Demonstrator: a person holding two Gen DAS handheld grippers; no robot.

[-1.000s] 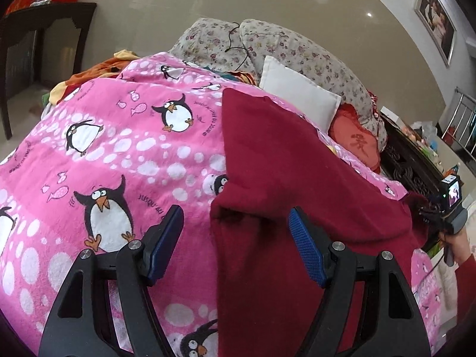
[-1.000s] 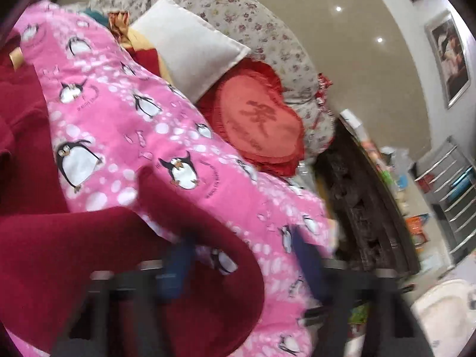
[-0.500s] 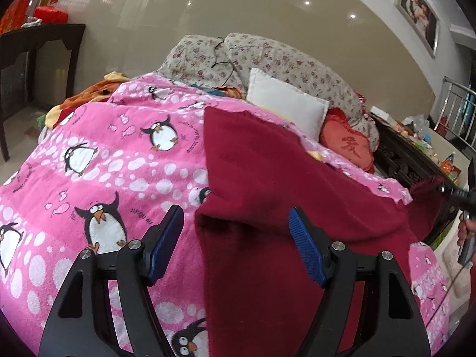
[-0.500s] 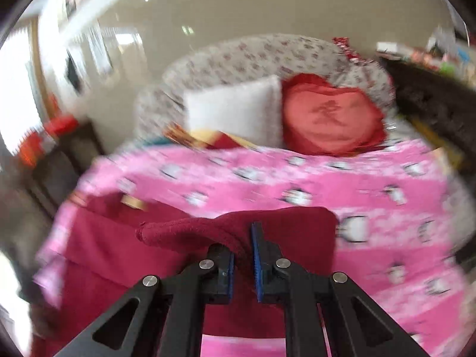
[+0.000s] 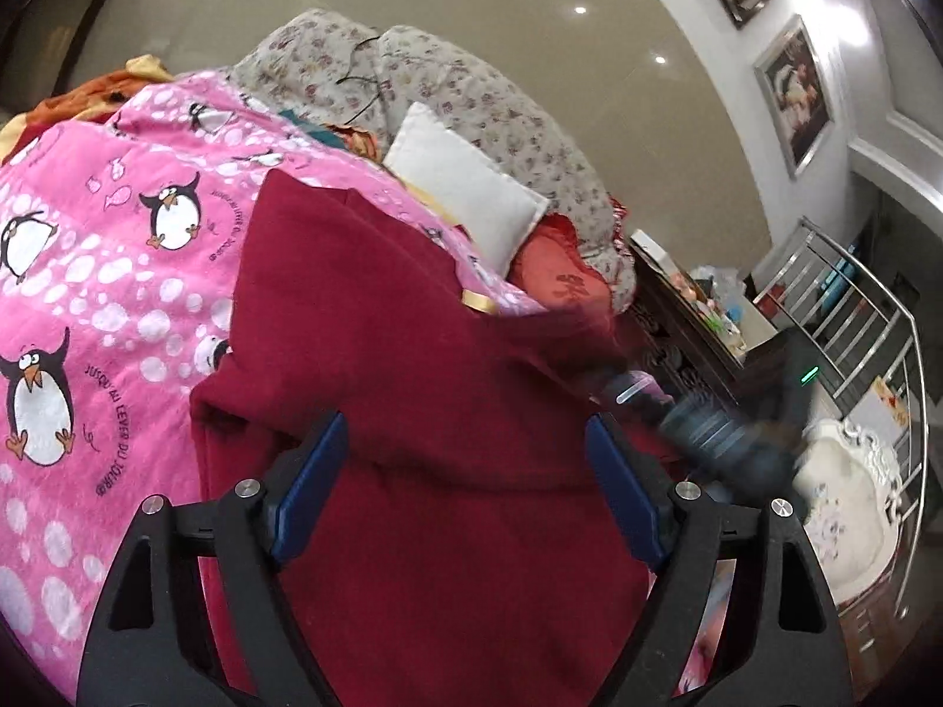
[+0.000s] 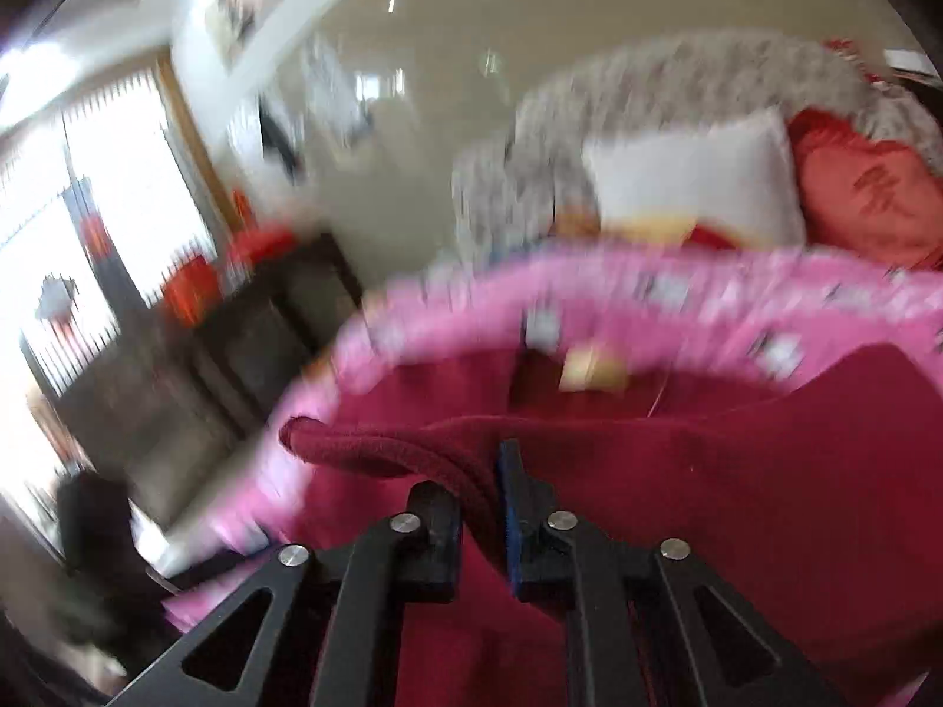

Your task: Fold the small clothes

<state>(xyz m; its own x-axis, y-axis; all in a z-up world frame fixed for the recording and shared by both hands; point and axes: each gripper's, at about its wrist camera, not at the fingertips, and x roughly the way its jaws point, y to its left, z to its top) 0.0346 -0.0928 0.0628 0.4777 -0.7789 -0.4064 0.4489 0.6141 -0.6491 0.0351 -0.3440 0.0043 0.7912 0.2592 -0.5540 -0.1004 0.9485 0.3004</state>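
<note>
Left tongs wide open over maroon garment on penguin blanket, gripping nothing; right tongs clamped on its folded edge.

Garment lies on blanket, centre to lower right of frame. Left tongs spread over its near edge. Pillow behind garment, upper centre; cushion just right of pillow. Right tongs pinch garment fold, lower centre.

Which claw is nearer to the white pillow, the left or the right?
Neither is clearly nearer. The right claw is shut on the dark red garment, and the left claw hangs open over it. The white pillow lies far beyond both.
</note>
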